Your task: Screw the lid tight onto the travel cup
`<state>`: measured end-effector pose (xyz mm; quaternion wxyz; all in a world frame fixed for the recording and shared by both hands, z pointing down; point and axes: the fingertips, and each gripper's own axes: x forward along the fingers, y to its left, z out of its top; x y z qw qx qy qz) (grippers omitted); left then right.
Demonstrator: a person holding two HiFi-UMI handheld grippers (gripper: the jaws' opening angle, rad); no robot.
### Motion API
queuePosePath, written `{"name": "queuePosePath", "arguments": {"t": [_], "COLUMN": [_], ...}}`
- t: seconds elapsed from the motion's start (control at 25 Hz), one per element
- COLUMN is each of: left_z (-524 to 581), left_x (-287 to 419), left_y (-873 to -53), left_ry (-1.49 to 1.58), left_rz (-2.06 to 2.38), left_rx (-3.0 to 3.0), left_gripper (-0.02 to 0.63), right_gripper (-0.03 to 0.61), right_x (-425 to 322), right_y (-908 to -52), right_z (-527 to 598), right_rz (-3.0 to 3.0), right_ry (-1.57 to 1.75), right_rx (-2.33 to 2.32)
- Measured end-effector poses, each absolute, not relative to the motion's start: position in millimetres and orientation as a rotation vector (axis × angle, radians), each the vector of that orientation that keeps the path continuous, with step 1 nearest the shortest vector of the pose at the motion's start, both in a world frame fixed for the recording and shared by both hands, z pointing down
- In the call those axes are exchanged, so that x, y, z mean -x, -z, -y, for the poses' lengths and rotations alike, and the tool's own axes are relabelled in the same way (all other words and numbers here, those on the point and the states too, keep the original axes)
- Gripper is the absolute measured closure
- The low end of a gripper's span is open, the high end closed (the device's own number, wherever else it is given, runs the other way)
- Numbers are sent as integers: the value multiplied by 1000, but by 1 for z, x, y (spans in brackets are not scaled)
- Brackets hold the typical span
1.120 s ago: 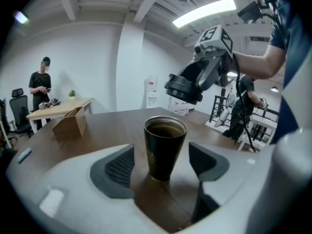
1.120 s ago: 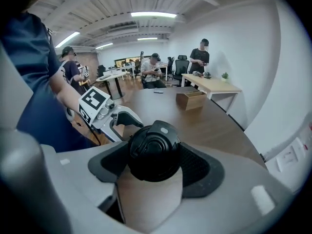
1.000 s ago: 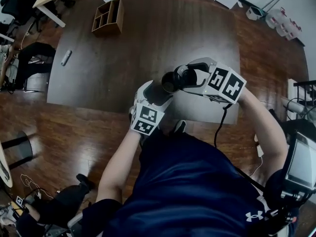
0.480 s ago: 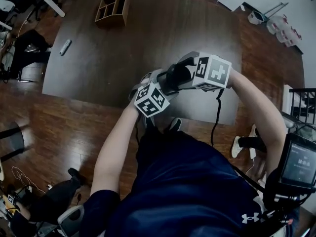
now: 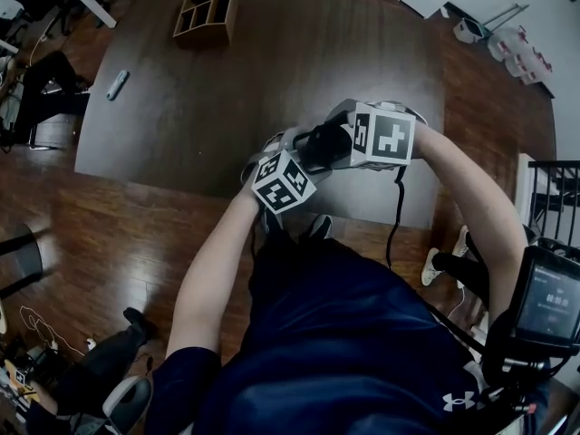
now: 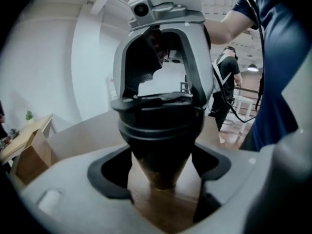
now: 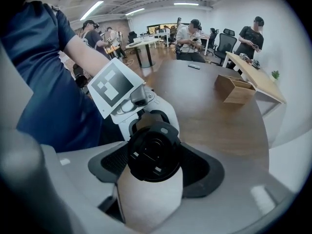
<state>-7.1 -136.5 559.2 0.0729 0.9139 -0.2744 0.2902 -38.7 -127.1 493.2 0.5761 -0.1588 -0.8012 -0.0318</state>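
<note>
A travel cup (image 7: 148, 204) with a pale body is held over the near part of a dark wooden counter (image 5: 272, 62), right of its middle, in front of a person (image 5: 362, 352) in a dark blue shirt who is seen from above. The left gripper (image 6: 161, 172) is set at the near left. Its jaws are closed on the cup's body below the top, and the body runs down between the two dark pads. A black lid (image 6: 161, 118) is seated on the cup's mouth.

The right gripper (image 7: 155, 167) is pointed steeply down from the right. Its jaws are spread wide and pressed against either side of the lid, whose round top is turned toward that gripper's camera. The two grippers are held close together.

How far the lid is threaded on cannot be told, nor whether the cup's base touches the counter.

At the far left of the counter an open wooden box (image 5: 204, 12) with compartments is seen. Nearer, by the left edge, a small grey object (image 5: 118, 84) is laid flat.
</note>
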Motion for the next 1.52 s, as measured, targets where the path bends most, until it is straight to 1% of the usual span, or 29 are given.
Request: {"name": "queuePosePath", "arguments": {"t": [0.16, 0.32, 0.48, 0.56, 0.64, 0.68, 0.8, 0.92, 1.04, 1.16, 1.4, 1.52], "left_z": [136, 139, 141, 140, 137, 136, 137, 143, 148, 147, 146, 145], "left_x": [9, 8, 8, 9, 11, 12, 17, 11, 6, 6, 14, 13], "left_y": [-560, -561, -560, -559, -559, -559, -560, -562, -563, -562, -564, -564], "left_ry": [-843, -811, -731, -715, -738, -765, -869, -909, -909, -880, -820, -813], "left_rz": [913, 1094, 1267, 1258, 1190, 1147, 1023, 912, 900, 972, 1248, 1340], "left_rx": [-2701, -2572, -2416, -2423, -2483, -2527, -2662, -2741, -2753, -2729, -2540, -2462], "left_gripper": [233, 232, 225, 224, 224, 213, 210, 206, 207, 215, 215, 213], "right_gripper": [244, 244, 244, 241, 162, 155, 154, 153, 152, 169, 178, 176], "right_x": [41, 35, 32, 33, 34, 33, 32, 38, 42, 41, 44, 42], "right_y": [-492, -497, -499, -497, -490, -485, -476, -489, -503, -507, -507, -504], "right_z": [129, 139, 141, 139, 136, 135, 138, 140, 133, 132, 141, 138], "right_rz": [1917, 1963, 2011, 2039, 2058, 2054, 1985, 1872, 1807, 1861, 2012, 2040], "right_ry": [-32, -264, -327, -287, -143, -39, 230, 317, 307, 130, -549, -589], "right_rx": [222, -136, -284, -229, -88, 1, 240, 395, 472, 353, -151, -264]}}
